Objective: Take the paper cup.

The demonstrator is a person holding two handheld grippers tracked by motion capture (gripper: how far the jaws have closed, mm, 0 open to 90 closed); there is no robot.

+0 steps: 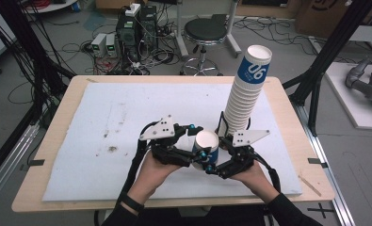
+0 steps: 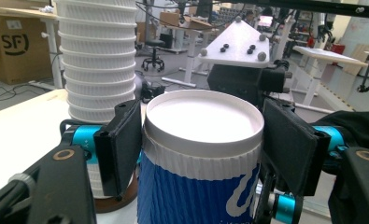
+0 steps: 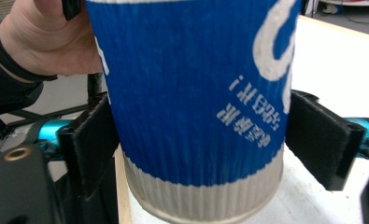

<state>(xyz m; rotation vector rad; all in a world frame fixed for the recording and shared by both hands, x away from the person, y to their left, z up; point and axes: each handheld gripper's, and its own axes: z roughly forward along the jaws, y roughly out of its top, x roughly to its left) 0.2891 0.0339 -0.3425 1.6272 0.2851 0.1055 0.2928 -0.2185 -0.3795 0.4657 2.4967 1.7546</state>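
A blue-and-white ribbed paper cup [image 1: 206, 144] stands upright in the middle of the white mat, between both grippers. My left gripper [image 1: 198, 141] reaches in from the left and is shut on the cup [image 2: 201, 154] just below its rim, with both pads [image 2: 121, 144] pressed to the wall. My right gripper [image 1: 215, 151] comes from the right, lower down. Its jaws straddle the cup's blue lower wall [image 3: 191, 93]. The pads [image 3: 317, 140] stand very close on either side, with no clear squeeze showing. Just behind the cup rises a tall stack of cups [image 1: 245, 94].
The white mat [image 1: 103, 141] covers most of the wooden table [image 1: 52, 141]. The cup stack [image 2: 98, 60] leans slightly, close behind my right gripper. A stool [image 1: 205, 33], computers and cables stand on the floor beyond the far edge. Dark frame posts [image 1: 315, 80] flank the table.
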